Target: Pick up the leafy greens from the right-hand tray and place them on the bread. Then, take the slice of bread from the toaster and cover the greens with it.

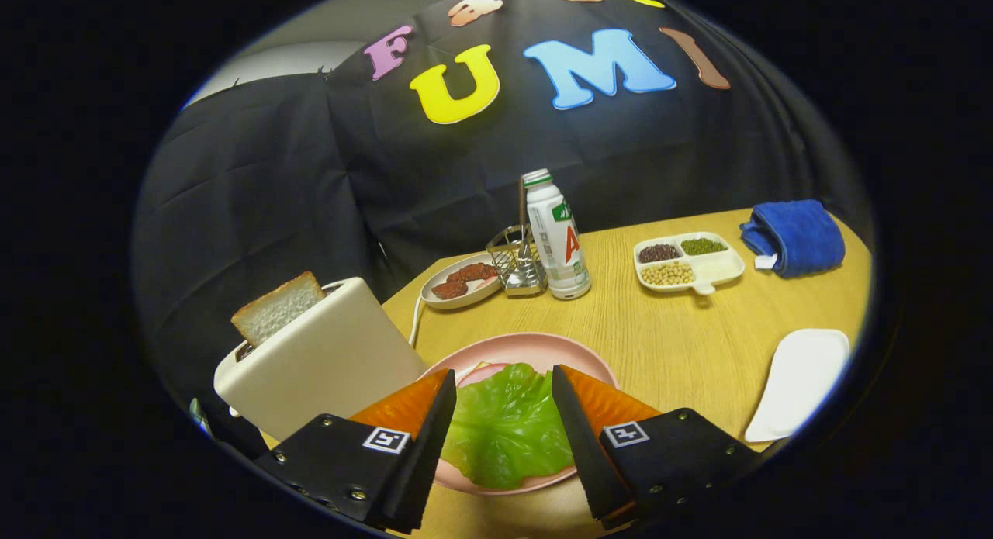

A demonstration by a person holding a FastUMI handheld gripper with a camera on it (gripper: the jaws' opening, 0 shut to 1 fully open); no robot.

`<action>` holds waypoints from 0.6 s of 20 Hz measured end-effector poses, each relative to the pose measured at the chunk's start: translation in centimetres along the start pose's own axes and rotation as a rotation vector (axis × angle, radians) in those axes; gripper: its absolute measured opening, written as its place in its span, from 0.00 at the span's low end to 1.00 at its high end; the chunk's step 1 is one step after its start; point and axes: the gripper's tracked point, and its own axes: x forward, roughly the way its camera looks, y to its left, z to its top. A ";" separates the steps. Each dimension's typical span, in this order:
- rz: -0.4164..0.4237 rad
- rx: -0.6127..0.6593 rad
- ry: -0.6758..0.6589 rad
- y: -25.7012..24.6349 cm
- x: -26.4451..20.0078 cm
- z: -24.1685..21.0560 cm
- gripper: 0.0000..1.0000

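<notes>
A green lettuce leaf (504,430) lies on the pink plate (535,349), covering what sits under it; a pale edge peeks out at its far side. My gripper (503,380) hovers over the leaf, open, with the leaf showing in the gap between the fingers and neither finger pressing on it. To the left of the fingers stands a cream toaster (322,361) with a slice of bread (275,306) sticking up from its slot. Off to the right lies a white tray (799,380) with a bare surface.
Beyond the plate are a small dish with reddish food (461,281), a wire rack (516,264), a white bottle (557,236), a divided tray of beans (686,261) and a folded blue cloth (795,236). The wooden table (667,329) ends near the toaster's left side.
</notes>
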 end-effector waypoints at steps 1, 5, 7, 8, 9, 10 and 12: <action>-0.019 -0.036 -0.023 -0.4 -0.9 0.9 0.76; -0.131 -0.158 -0.102 -3.8 -4.8 5.0 0.76; -0.193 -0.198 -0.128 -5.9 -7.1 6.9 0.76; -0.226 -0.220 -0.145 -6.9 -8.3 7.8 0.76; -0.259 -0.232 -0.159 -7.8 -9.6 8.6 0.77; -0.285 -0.233 -0.171 -8.7 -10.7 9.2 0.77; -0.333 -0.221 -0.192 -10.2 -13.2 10.2 0.77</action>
